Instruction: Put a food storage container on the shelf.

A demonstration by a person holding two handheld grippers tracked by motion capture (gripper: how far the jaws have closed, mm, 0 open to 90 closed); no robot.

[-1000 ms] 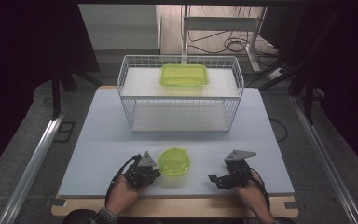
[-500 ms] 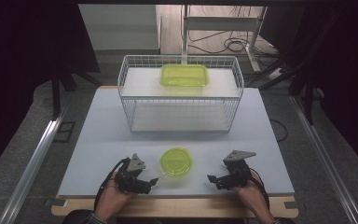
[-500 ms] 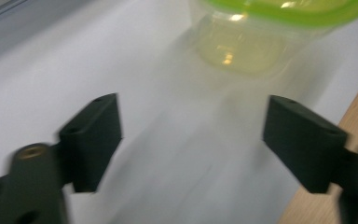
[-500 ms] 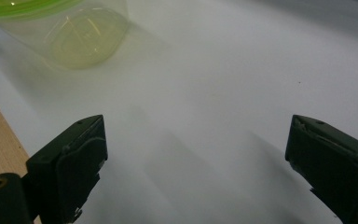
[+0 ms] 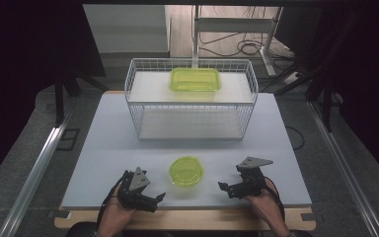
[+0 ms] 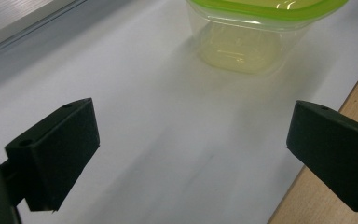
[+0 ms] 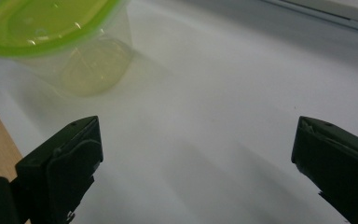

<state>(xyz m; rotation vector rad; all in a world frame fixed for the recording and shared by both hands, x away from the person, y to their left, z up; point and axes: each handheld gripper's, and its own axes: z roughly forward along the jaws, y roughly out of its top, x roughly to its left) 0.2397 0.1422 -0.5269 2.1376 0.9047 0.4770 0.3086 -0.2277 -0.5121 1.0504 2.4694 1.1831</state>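
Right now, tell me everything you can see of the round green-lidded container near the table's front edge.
The round container is a clear plastic tub that narrows toward its base, closed by a translucent lime-green lid. It stands upright on the white table, in front of the wire rack and between the two grippers. Nothing touches it except the table. It looks empty.

2 green-lidded containers [image 5: 186,171] [image 5: 195,79], 1 wire rack [image 5: 191,98], 2 claws [image 5: 161,197] [image 5: 223,186].

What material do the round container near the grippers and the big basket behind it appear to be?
Round container: probably plastic, with a clear glossy body you can see through and a yellow-green lid that shows highlights. Basket: likely white-coated metal wire, formed as a thin open grid.
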